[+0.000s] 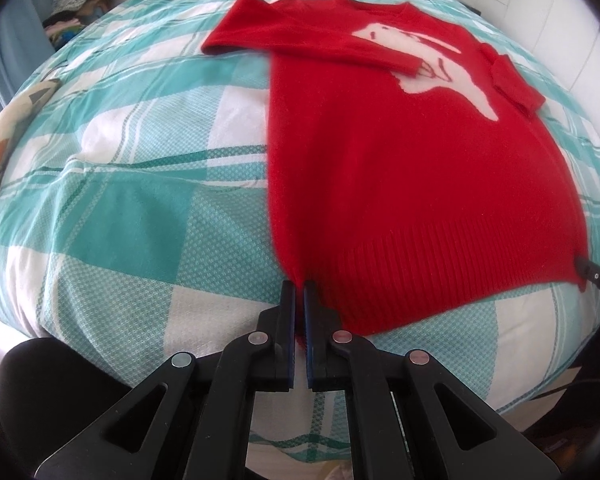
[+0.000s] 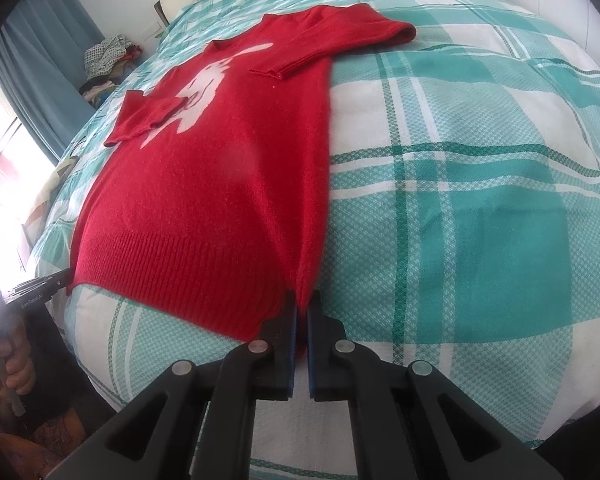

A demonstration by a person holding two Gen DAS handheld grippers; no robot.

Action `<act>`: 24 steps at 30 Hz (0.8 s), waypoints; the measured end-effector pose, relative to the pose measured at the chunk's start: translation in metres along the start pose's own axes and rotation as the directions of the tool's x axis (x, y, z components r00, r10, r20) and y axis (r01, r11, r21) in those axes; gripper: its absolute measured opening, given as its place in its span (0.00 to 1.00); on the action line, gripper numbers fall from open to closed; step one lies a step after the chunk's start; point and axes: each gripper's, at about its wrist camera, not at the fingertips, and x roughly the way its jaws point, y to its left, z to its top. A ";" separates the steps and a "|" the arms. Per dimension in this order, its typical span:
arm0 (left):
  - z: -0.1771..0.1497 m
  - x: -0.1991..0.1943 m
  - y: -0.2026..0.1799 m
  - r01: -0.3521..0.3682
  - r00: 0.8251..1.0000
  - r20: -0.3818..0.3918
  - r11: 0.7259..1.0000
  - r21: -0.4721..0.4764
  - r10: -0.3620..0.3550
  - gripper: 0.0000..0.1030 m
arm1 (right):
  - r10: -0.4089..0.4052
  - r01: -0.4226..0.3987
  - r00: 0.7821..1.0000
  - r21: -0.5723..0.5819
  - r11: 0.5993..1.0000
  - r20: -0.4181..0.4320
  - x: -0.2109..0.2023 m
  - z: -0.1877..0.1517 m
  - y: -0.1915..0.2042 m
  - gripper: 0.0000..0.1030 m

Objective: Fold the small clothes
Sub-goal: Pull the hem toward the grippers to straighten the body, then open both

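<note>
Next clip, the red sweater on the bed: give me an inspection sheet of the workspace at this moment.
Surface: bed with teal-and-white checked cover.
Job's things: red sweater lying flat, both sleeves folded across the chest, white figure on the front.
Clutter: patterned cushion at the bed's edge.
Grippers: left gripper shut on the sweater's hem corner; right gripper shut on the opposite hem corner.
Cables: thin dark cable near the right gripper.
Surroundings: blue curtain, pile of clothes, bright window.
</note>
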 end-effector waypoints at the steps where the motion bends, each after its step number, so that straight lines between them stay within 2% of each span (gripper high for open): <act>1: -0.001 -0.002 0.000 -0.004 1.000 0.006 1.000 -0.004 0.004 0.05 | -0.006 0.006 1.000 -0.005 1.000 0.003 -0.002 -0.001 0.000 0.03; 3: -0.003 -0.005 -0.001 -0.008 1.000 0.008 1.000 -0.008 0.008 0.09 | -0.016 0.016 1.000 -0.013 1.000 0.006 -0.006 -0.002 0.002 0.07; 5: -0.006 -0.010 -0.002 -0.017 1.000 0.008 1.000 -0.007 0.017 0.20 | -0.029 0.029 1.000 -0.021 0.999 0.009 -0.011 -0.004 0.002 0.19; 6: -0.008 -0.013 -0.003 -0.026 1.000 0.010 1.000 -0.004 0.026 0.25 | -0.037 0.037 0.999 -0.024 0.999 0.010 -0.013 -0.005 0.002 0.22; 8: -0.012 -0.021 -0.006 -0.043 0.999 0.015 0.999 0.010 0.043 0.47 | -0.051 0.052 0.999 -0.024 0.998 0.008 -0.018 -0.009 0.000 0.31; 10: -0.018 -0.028 -0.007 -0.059 0.998 0.021 0.998 0.018 0.059 0.56 | -0.075 0.075 0.997 -0.028 0.997 -0.002 -0.023 -0.013 -0.002 0.36; 15: -0.021 -0.055 -0.004 -0.051 0.996 0.071 0.999 -0.010 0.051 0.62 | -0.138 0.138 0.990 -0.026 0.990 -0.014 -0.039 -0.023 -0.011 0.39; 17: -0.015 -0.069 -0.002 -0.033 0.993 0.113 0.999 -0.038 0.037 0.65 | -0.161 0.161 0.987 -0.017 0.987 0.007 -0.049 -0.025 -0.015 0.45; 21: 0.006 -0.094 -0.003 0.004 0.975 0.221 0.997 -0.079 0.013 0.73 | -0.203 0.204 0.978 -0.022 0.979 0.054 -0.063 -0.021 -0.018 0.47; 24: 0.022 -0.101 -0.008 0.002 0.959 0.281 0.996 -0.091 0.024 0.80 | -0.222 0.225 0.972 -0.038 0.974 0.080 -0.066 -0.016 -0.015 0.48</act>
